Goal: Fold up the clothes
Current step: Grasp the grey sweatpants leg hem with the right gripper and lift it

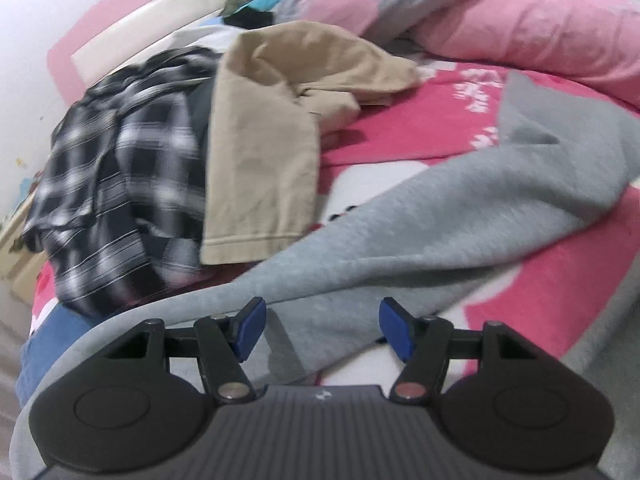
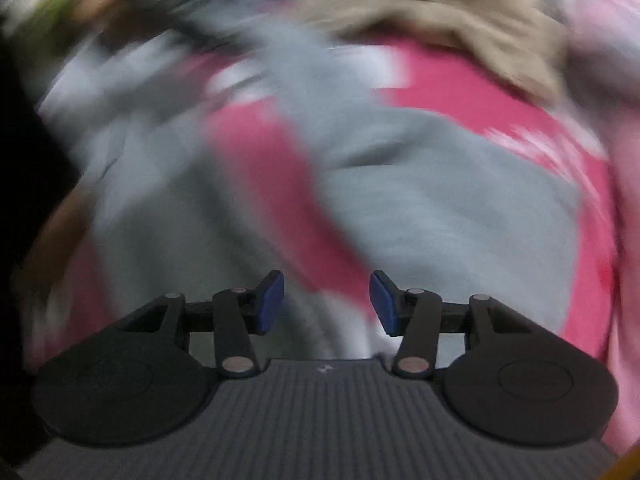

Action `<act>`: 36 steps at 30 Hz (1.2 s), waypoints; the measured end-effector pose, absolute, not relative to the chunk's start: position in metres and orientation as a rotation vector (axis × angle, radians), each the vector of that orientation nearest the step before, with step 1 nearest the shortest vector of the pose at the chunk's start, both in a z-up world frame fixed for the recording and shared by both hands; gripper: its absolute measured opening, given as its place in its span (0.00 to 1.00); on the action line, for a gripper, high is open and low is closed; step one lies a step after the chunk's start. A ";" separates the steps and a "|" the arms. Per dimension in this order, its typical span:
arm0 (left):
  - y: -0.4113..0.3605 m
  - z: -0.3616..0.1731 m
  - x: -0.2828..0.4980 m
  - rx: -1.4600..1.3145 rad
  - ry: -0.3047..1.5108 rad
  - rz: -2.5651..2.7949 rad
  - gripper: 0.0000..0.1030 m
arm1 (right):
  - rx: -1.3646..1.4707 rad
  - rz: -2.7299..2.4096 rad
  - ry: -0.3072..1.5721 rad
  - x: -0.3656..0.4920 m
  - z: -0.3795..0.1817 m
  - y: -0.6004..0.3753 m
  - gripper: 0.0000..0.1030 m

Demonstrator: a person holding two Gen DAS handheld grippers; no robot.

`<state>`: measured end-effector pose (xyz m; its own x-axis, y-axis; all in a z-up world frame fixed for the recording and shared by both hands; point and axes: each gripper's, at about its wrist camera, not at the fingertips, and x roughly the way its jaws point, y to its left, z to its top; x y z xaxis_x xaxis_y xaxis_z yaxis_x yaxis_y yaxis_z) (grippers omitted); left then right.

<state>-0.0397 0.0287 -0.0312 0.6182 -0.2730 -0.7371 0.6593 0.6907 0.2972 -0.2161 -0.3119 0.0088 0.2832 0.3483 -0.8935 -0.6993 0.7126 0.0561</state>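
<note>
the left gripper (image 1: 322,330) hangs low over a grey sweatshirt (image 1: 420,236) with its jaws spread wide and nothing between the blue pads (image 1: 250,326); that stance suits lining up on a hem or edge rather than carrying cloth. the right gripper (image 2: 326,306) also has its jaws apart and empty, over the same grey sweatshirt (image 2: 440,208), though its view is smeared by motion and shows little detail.

the sweatshirt lies loose across the bed, one arm or panel running diagonally away from the left gripper, with creases and pink sheet showing between its parts in the right wrist view. it is not lying as a neat folded stack. behind it sits a heap: a beige garment (image 1: 260,152) draped over a black-and-white plaid shirt (image 1: 116,184), both crumpled, so they read as clothes waiting in a pile, not folded ones.

the surface is a bed with a pink printed sheet (image 1: 412,128), soft and yielding, so cloth will drag and bunch when pulled. a pink duvet (image 1: 540,28) is bunched at the far side, and a cream and pink headboard (image 1: 132,28) meets a pale wall (image 1: 32,40). something blue (image 1: 56,332) lies at the near left edge; i cannot tell what it is.
</note>
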 end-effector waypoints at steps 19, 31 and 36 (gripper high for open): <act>0.055 -0.032 -0.048 0.513 0.660 -0.488 0.62 | -0.427 0.527 0.864 -0.148 0.016 -0.314 0.06; 0.036 -0.032 -0.010 0.653 0.527 -0.511 0.63 | -0.066 0.248 0.842 -0.001 0.012 -0.358 0.06; 0.029 -0.041 0.014 0.623 0.543 -0.461 0.63 | -0.138 0.161 0.832 0.045 -0.021 -0.349 0.07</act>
<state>0.0137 0.0286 -0.0411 0.7646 -0.2384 -0.5988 0.5521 0.7215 0.4178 0.0452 -0.3492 -0.0211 0.6627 0.0878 -0.7437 -0.1958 0.9789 -0.0589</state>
